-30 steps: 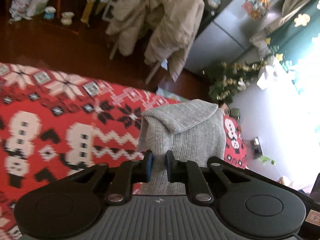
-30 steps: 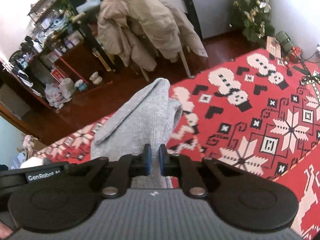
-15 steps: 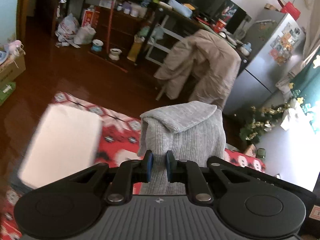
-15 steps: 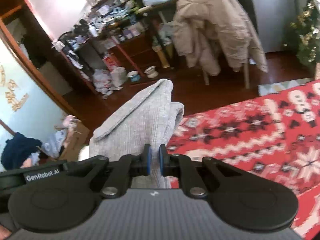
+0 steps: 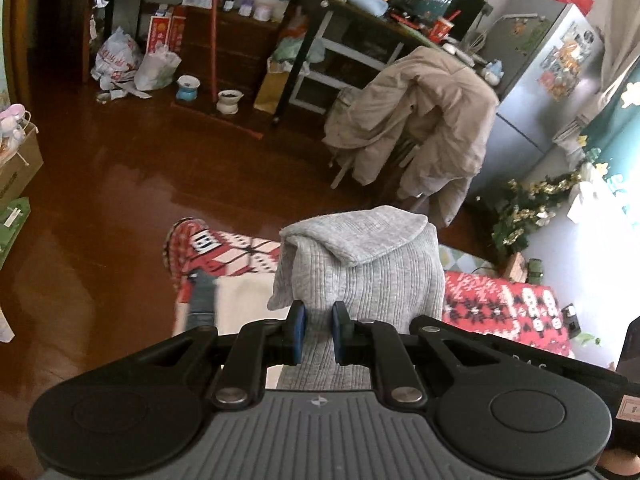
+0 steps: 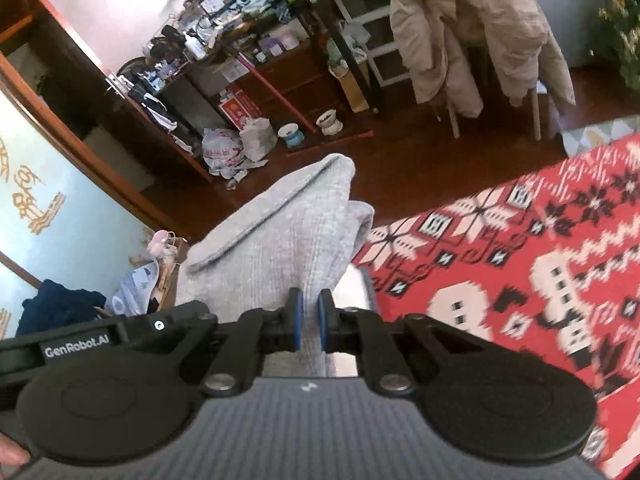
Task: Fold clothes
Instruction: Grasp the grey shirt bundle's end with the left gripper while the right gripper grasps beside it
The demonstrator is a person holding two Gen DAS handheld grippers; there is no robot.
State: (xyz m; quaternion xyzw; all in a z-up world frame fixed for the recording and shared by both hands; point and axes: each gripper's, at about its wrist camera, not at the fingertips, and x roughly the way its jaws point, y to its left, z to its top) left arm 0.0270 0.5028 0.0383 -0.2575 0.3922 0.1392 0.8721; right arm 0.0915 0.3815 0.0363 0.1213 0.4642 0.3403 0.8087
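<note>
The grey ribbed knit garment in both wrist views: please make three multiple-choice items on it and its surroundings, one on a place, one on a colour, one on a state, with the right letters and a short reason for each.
1. Where does the beige padded coat hang?
A. over a chair
B. on the red rug
C. on the grey fridge

2. What is the main colour of the patterned rug?
A. green
B. red
C. yellow

3. How does the left gripper stand with the grey ribbed knit garment?
A. open, apart from it
B. shut on it
C. open, resting on top of it

Key: 1 A, the coat drapes over the chair back above the wooden floor. 2 B, red ground with white and black figures. 3 B, the blue pads pinch the cloth; the right gripper does likewise.
</note>
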